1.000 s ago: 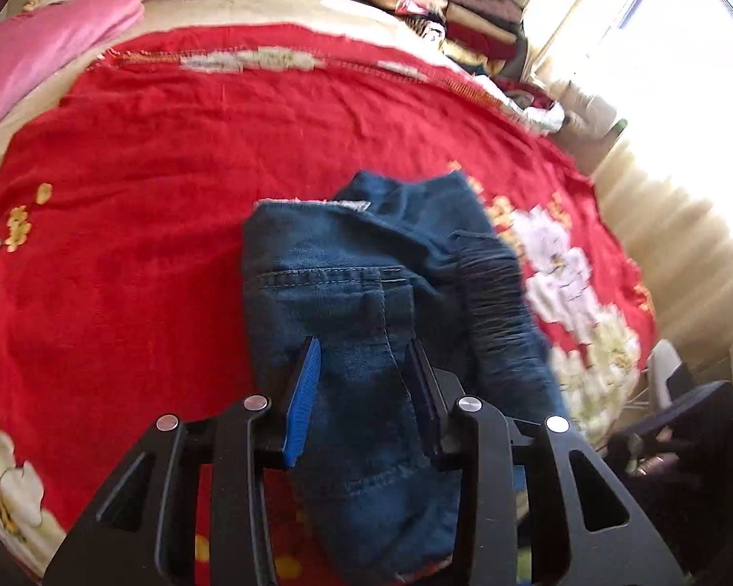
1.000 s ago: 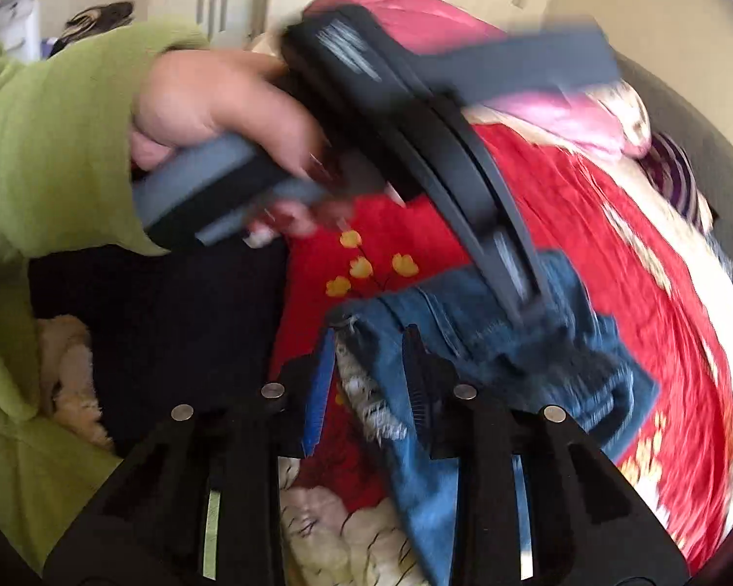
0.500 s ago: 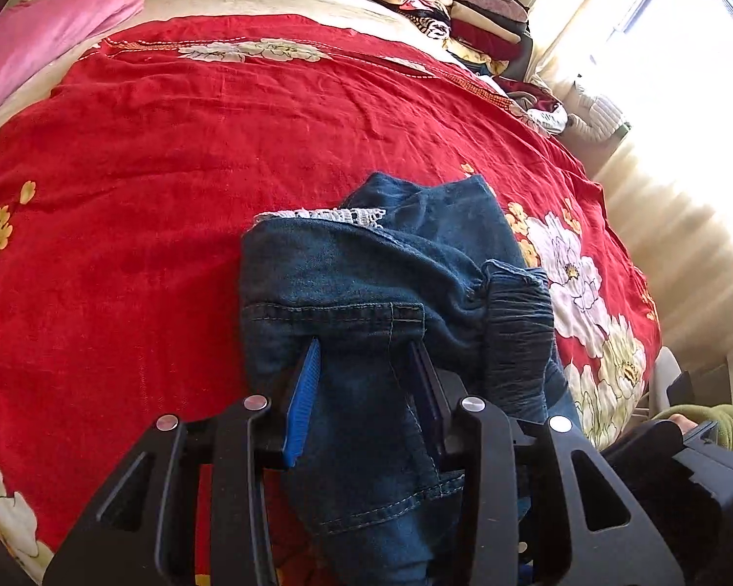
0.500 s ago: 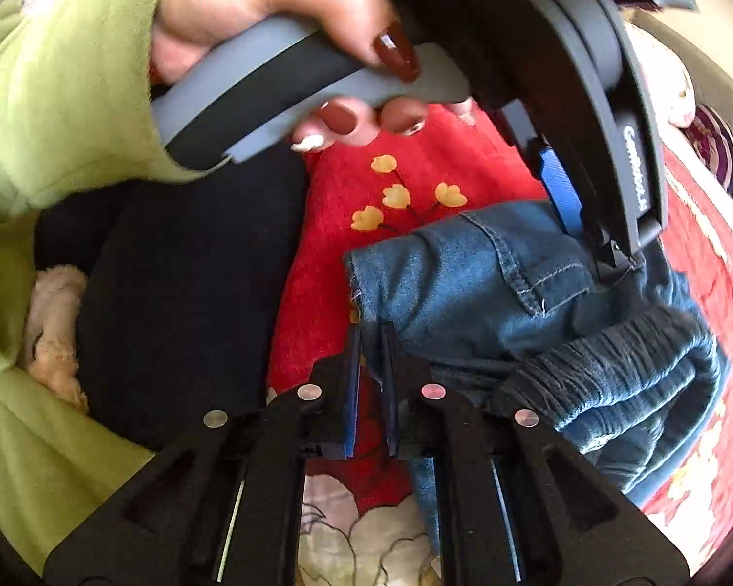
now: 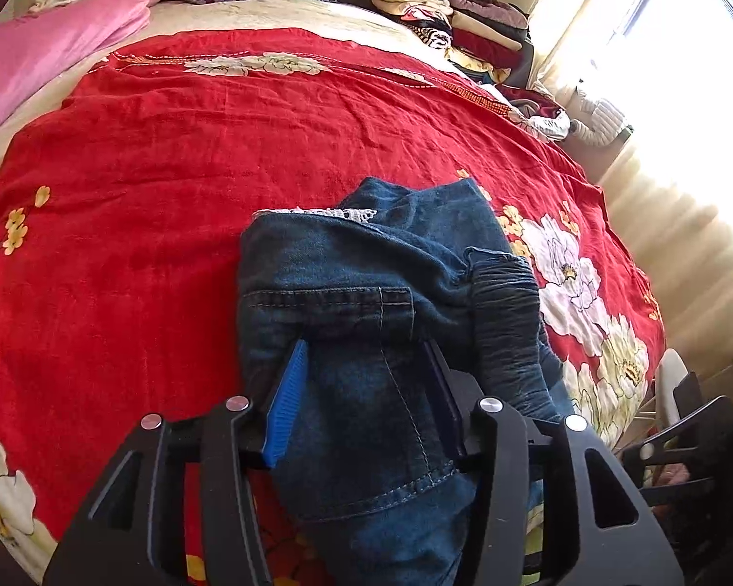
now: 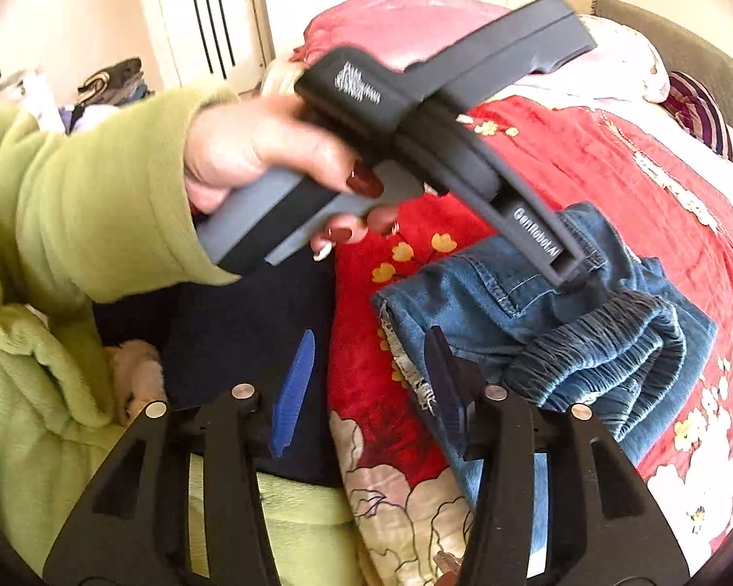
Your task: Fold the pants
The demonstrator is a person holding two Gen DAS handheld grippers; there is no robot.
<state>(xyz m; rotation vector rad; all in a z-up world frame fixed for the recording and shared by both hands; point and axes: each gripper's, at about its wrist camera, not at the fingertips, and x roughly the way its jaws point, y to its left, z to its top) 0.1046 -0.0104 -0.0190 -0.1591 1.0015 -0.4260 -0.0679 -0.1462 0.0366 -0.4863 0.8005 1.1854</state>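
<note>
Both claws spread | left claw (image 5: pixel 366 366) straddles folded jeans (image 5: pixel 366 293), right claw (image 6: pixel 371 356) empty beside near hem | risk: bulky waistband (image 6: pixel 611 342) springs fold open on bed (image 5: pixel 146 171)

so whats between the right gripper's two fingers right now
In the right wrist view, the right gripper is open over the red bedspread edge and dark cloth; the jeans hem sits beside its right finger.

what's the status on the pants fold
Left gripper open, jaws astride the jeans. Right gripper open, empty, at the hem. Jeans bunched on red blanket. Nothing blocking.
</note>
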